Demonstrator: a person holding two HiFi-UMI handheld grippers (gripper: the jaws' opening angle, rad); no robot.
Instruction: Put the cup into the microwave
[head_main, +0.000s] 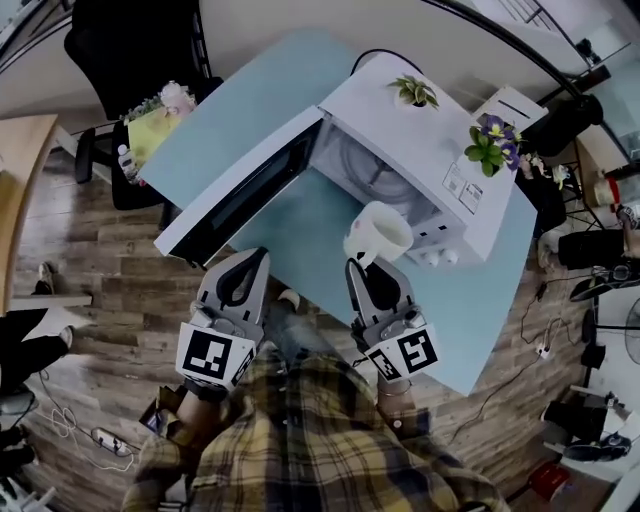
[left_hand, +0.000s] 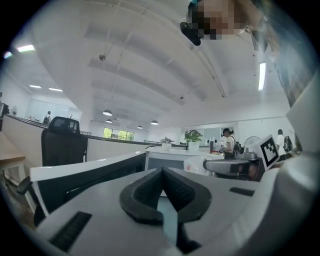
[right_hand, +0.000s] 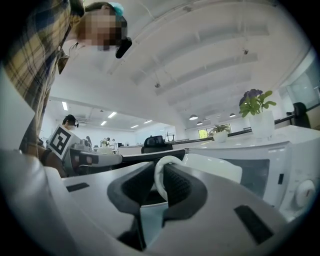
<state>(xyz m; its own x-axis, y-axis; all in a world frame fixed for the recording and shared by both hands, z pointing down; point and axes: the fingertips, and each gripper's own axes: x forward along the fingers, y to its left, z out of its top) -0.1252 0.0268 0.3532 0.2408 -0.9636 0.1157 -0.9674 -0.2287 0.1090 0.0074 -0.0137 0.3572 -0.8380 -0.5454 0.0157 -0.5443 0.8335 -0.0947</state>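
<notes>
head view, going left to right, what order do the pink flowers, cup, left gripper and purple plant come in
pink flowers → left gripper → cup → purple plant

The round white cup (head_main: 378, 232) looks shiny and smooth, like glazed pottery. The boxy white microwave (head_main: 445, 150) has a smooth, painted-looking shell. Its open door (head_main: 245, 190) has a dark, glossy window. The pale blue table top (head_main: 230, 120) is smooth and matt. The brown floor (head_main: 110, 280) looks like wooden planks. The yellow checked shirt (head_main: 330, 440) is soft cloth. The left gripper (head_main: 250, 258) and right gripper (head_main: 358, 266) are matt grey plastic with dark ribbed pads (right_hand: 177, 187).
</notes>
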